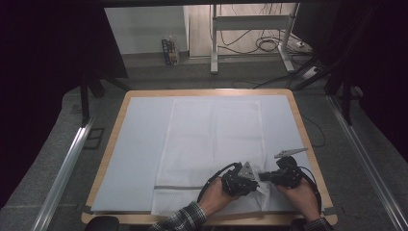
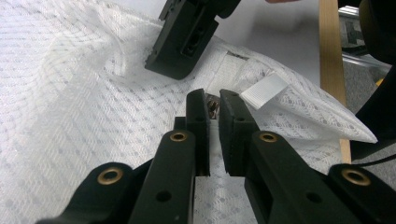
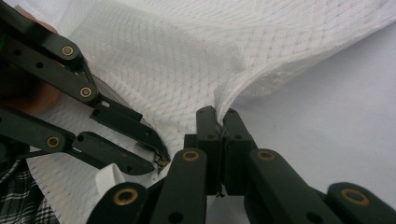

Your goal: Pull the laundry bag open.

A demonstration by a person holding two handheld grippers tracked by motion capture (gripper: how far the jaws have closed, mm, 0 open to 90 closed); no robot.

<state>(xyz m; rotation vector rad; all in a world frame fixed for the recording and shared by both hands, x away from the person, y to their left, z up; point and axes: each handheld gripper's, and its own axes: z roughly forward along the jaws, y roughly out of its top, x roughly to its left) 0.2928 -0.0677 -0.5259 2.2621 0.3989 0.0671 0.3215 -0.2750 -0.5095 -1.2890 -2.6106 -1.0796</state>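
A white mesh bag (image 1: 211, 134) lies flat on the table, with a grey zipper (image 1: 178, 187) running along its near end. Both grippers meet at its near right corner. My left gripper (image 2: 213, 100) is shut on the small metal zipper pull (image 2: 213, 106). Just beyond it, a white tab (image 2: 264, 89) sticks out of the seam. My right gripper (image 3: 218, 114) is shut on the bag's mesh edge (image 3: 224, 93), which is lifted into a fold. In the high view the left gripper (image 1: 255, 184) and right gripper (image 1: 263, 177) point at each other, tips almost touching.
A pale blue mat (image 1: 139, 139) covers the wooden table (image 1: 308, 139), whose right edge is close to the right hand. On the floor beyond the table are cables (image 1: 264, 43), a desk frame (image 1: 214, 43) and a small carton (image 1: 169, 51).
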